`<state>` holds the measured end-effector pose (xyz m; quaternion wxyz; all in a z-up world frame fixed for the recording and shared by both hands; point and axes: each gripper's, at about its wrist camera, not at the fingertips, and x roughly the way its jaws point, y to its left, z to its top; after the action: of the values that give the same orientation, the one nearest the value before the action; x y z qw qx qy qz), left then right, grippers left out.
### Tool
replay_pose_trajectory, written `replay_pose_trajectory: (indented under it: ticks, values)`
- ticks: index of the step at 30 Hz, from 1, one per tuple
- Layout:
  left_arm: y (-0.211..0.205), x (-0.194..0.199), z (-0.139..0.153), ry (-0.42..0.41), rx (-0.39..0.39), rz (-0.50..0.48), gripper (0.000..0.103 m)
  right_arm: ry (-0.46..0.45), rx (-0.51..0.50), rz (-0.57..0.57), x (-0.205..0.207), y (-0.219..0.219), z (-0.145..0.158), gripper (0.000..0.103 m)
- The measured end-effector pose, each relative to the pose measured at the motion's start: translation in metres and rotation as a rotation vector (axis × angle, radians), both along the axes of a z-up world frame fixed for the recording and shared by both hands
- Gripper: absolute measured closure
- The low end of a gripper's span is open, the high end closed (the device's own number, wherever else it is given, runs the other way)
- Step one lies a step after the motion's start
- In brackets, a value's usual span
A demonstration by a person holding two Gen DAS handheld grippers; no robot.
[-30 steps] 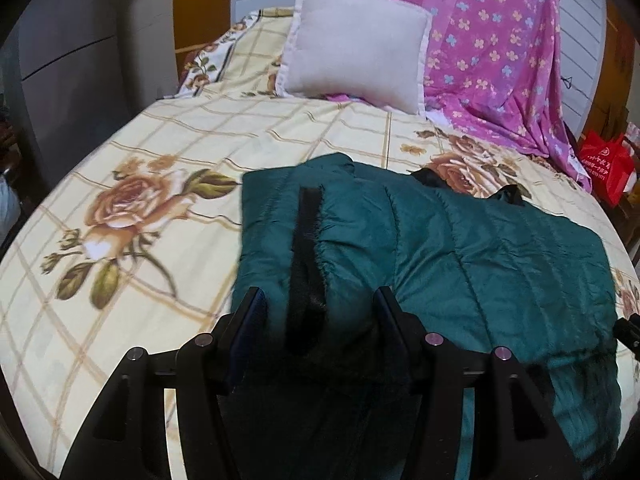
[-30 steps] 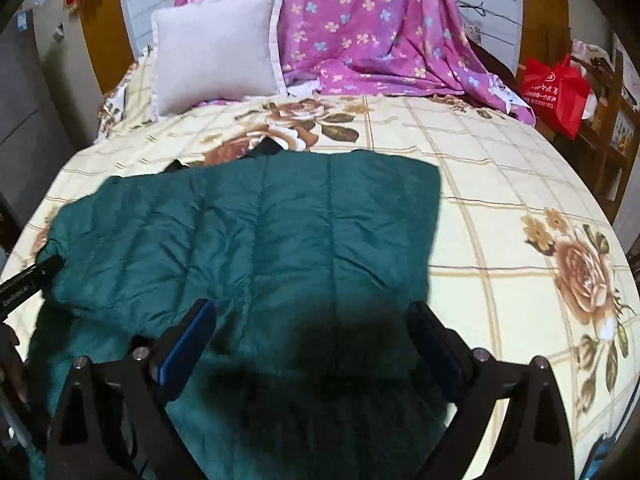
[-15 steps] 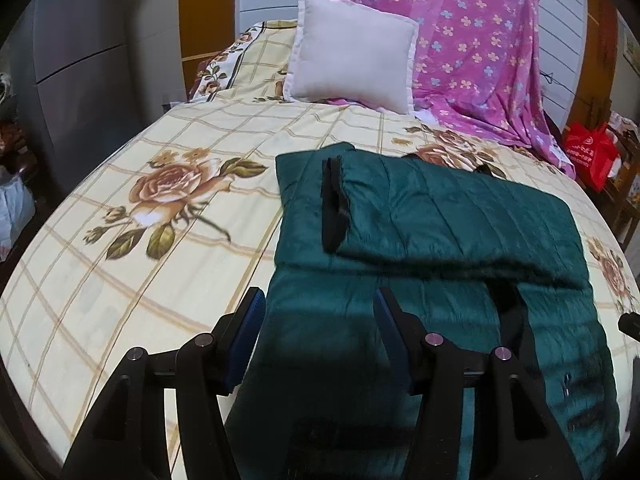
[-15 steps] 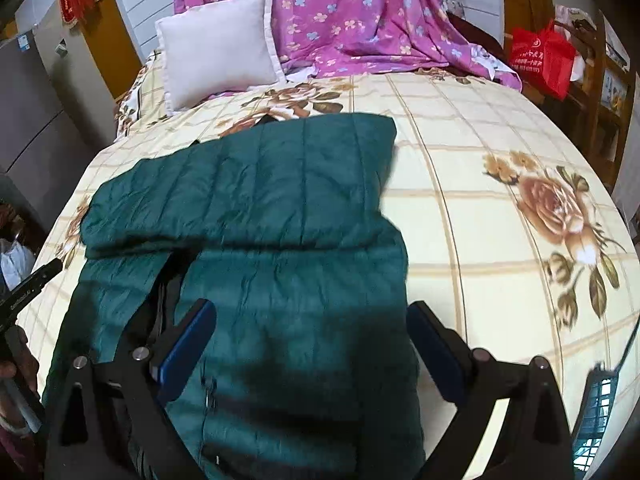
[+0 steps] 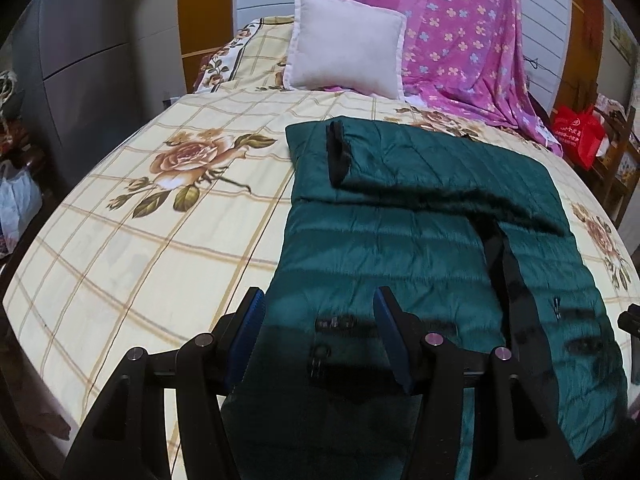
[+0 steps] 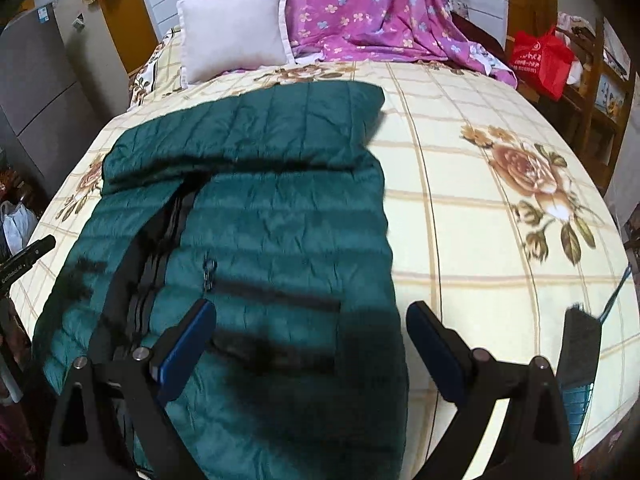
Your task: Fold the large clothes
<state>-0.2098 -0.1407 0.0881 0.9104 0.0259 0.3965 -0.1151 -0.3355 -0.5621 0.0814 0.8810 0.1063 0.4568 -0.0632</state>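
A dark green quilted jacket (image 5: 400,240) lies flat on the flowered bed sheet (image 5: 160,220). Its far part (image 5: 440,164) is folded back over the body. The black zipper (image 5: 504,264) and pocket openings face up on the near half. My left gripper (image 5: 320,300) hovers open above the jacket's near left part, with nothing between the pads. In the right wrist view the jacket (image 6: 280,232) fills the left half of the bed. My right gripper (image 6: 311,311) stands wide open over the jacket's near right edge and holds nothing.
A white pillow (image 5: 348,56) and a pink flowered blanket (image 5: 460,32) sit at the head of the bed. A red bag (image 6: 540,60) hangs by wooden shelves on the right. A grey cabinet (image 5: 80,60) and a white bag (image 5: 16,204) stand to the left.
Both grippers have drawn back toward the near edge of the bed. The folded far part now looks farther off, and the jacket's near half with zipper and pockets has come into view.
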Motion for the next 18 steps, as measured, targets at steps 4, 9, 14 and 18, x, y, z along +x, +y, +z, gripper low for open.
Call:
replay_pose_trajectory:
  ticks: [4, 9, 14, 18]
  values:
    - [0.008, -0.013, -0.002, 0.003, -0.006, 0.002, 0.065, 0.014, -0.007, 0.001, -0.012, 0.003, -0.007, 0.005]
    - [0.019, -0.025, -0.009, 0.014, 0.002, 0.008, 0.065, 0.037, -0.026, 0.018, -0.026, 0.01, -0.014, 0.005]
    - [0.029, -0.037, -0.018, 0.034, 0.018, 0.014, 0.065, 0.047, -0.018, 0.028, -0.037, 0.015, -0.02, 0.005]
    - [0.036, -0.044, -0.022, 0.046, 0.017, 0.019, 0.065, 0.056, -0.011, 0.03, -0.044, 0.015, -0.024, 0.005]
